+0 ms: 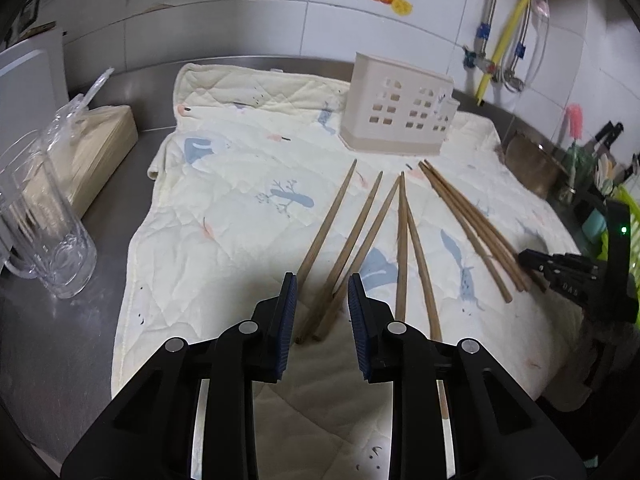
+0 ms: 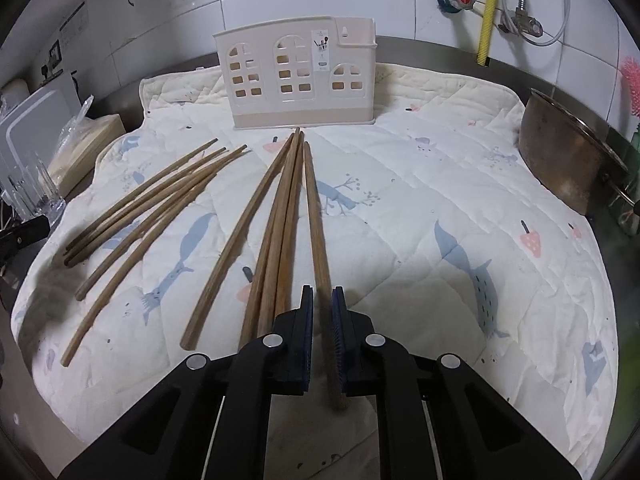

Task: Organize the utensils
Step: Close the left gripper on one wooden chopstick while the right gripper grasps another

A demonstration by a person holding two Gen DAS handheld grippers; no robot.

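Several wooden chopsticks lie on a quilted cloth [image 1: 240, 184] in front of a beige utensil holder [image 1: 396, 108], which also shows in the right wrist view [image 2: 296, 76]. My left gripper [image 1: 322, 292] is open, low over the near ends of a left group of chopsticks [image 1: 348, 236]; two of them run between its fingers. My right gripper [image 2: 322, 304] is narrowly open around the rightmost chopstick [image 2: 316, 220] of the bundle [image 2: 280, 232], its pads not visibly pressing it. The right gripper also shows in the left wrist view [image 1: 532, 260] at the near end of that bundle [image 1: 472, 228].
A glass mug [image 1: 44, 216] and a wooden block [image 1: 96, 148] stand left of the cloth on the steel counter [image 1: 60, 340]. A metal pot [image 2: 568, 160] sits at the cloth's right edge. Pipes and a yellow hose [image 2: 488, 12] run down the tiled wall.
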